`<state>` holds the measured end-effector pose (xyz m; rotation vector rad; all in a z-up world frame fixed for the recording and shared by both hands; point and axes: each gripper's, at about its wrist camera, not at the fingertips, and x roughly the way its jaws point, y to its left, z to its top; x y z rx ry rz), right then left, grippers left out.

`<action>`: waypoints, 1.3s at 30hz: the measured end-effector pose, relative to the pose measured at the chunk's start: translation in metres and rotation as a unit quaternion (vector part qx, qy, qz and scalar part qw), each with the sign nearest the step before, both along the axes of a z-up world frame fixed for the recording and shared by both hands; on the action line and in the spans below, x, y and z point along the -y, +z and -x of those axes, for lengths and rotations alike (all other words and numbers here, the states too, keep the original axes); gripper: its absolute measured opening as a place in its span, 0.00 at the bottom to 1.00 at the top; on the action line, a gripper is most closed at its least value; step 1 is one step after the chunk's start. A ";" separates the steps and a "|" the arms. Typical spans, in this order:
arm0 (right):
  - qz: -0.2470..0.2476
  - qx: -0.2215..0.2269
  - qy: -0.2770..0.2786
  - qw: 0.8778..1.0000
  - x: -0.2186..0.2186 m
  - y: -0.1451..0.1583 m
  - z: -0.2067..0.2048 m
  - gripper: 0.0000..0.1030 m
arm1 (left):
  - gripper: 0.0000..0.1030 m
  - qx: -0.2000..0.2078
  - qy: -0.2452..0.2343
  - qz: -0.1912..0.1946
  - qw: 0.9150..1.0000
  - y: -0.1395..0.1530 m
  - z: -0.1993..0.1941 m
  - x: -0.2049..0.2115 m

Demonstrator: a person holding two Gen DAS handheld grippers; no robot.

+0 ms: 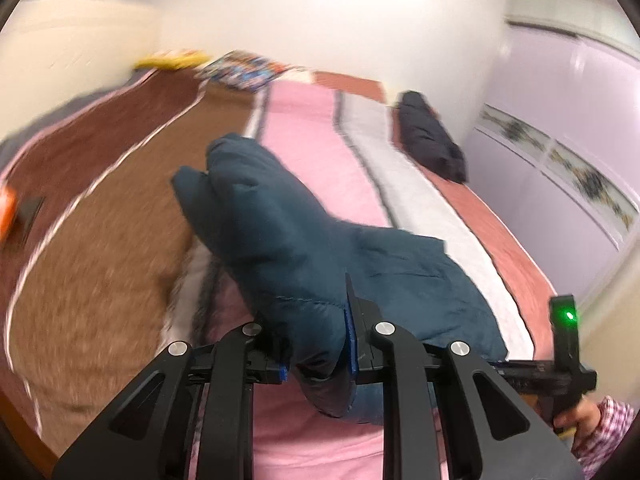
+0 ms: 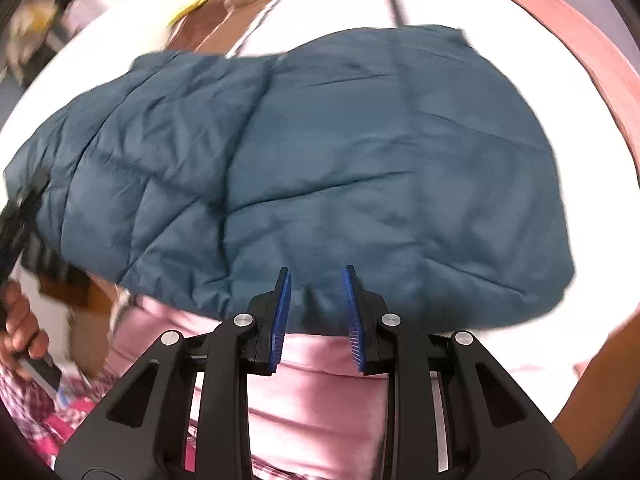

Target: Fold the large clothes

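Observation:
A teal quilted jacket point(image 1: 280, 216) hangs over the bed, one puffy part reaching away from me in the left wrist view. My left gripper point(image 1: 316, 320) is shut on a thick fold of it, and the fabric hides most of the left finger. In the right wrist view the jacket point(image 2: 320, 152) spreads wide and flat. My right gripper point(image 2: 316, 276) is shut on its near hem, which puckers between the blue pads point(image 2: 282, 304). The right gripper's body with a green light point(image 1: 566, 320) shows at the right edge. The blurred left gripper point(image 2: 24, 208) shows at the left edge.
The bed's blanket point(image 1: 304, 128) has brown, pink, white and rust stripes. A dark folded garment point(image 1: 432, 140) lies at its far right. Yellow point(image 1: 172, 60) and colourful point(image 1: 244, 70) items sit at the far end. Lilac wardrobe doors point(image 1: 560, 120) stand on the right.

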<state>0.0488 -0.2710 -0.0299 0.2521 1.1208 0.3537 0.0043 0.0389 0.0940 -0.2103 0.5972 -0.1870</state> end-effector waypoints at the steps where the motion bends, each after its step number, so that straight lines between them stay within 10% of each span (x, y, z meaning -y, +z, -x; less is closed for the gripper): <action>1: -0.007 0.005 -0.012 1.000 0.007 0.001 0.002 0.26 | 0.20 0.005 -0.013 -0.008 1.000 0.006 -0.001 0.010; 13: -0.039 -0.009 -0.060 0.997 0.040 -0.039 -0.025 0.29 | 0.20 0.018 -0.166 -0.060 0.984 0.018 -0.021 0.138; 27: -0.103 0.031 -0.159 0.981 0.150 -0.008 0.031 0.29 | 0.21 -0.104 -0.319 -0.082 0.939 -0.077 -0.059 0.263; 36: -0.109 0.041 -0.190 0.975 0.179 0.008 0.048 0.29 | 0.38 -0.157 -0.342 -0.073 0.924 -0.087 -0.068 0.268; 39: -0.104 0.064 -0.185 0.975 0.175 0.027 0.043 0.29 | 0.57 -0.150 -0.366 -0.061 0.917 -0.069 -0.061 0.268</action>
